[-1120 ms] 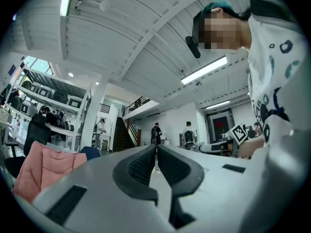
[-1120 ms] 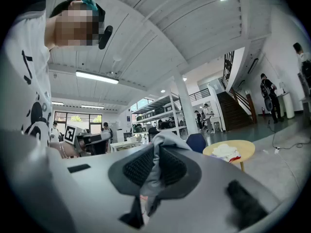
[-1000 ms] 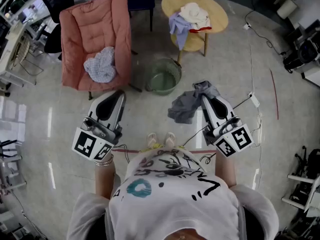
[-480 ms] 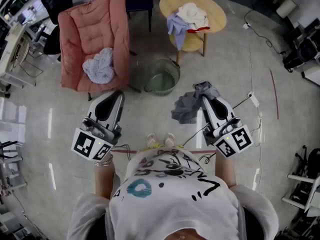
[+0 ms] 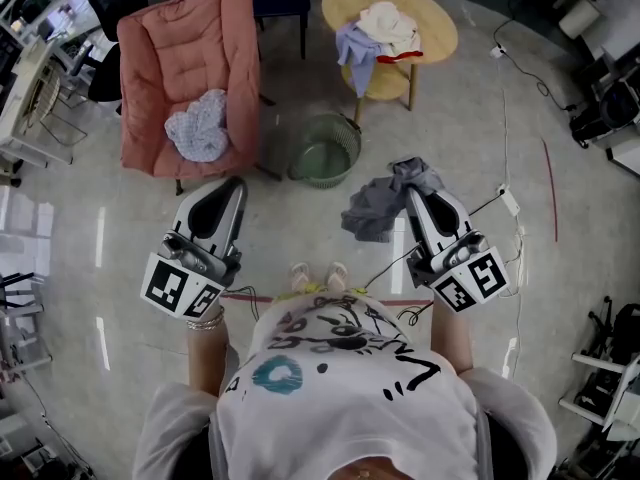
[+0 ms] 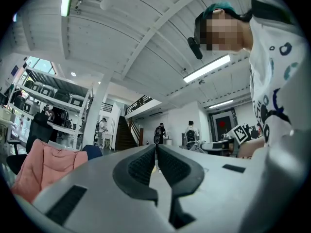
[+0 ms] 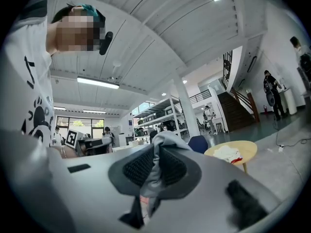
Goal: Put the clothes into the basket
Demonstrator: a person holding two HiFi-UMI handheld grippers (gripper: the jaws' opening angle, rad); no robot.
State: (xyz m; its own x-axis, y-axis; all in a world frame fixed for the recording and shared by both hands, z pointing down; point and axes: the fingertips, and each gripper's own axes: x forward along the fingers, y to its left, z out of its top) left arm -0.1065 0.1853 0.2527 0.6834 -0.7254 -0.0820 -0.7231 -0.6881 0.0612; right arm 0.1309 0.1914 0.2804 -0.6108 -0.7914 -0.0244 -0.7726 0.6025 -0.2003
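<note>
Holding grey garment [image 5: 372,211] pinched in my R gripper [image 5: 411,193], right of basket [image 5: 350,131]; L gripper [image 5: 234,185] pressed together, empty. I'd let go only once centred over basket.

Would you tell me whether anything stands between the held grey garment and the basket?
Nothing visible does: only bare floor lies between the garment, clamped in the right gripper, and the basket. The chair and table stand aside.

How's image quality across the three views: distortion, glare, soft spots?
Head view: barrel distortion at the edges, glare streaks on the glossy floor, centre sharp. Left gripper view: heavy fisheye, dark corners, ceiling light blown out. Right gripper view: same fisheye and vignette; grey garment in the right gripper slightly soft.
</note>
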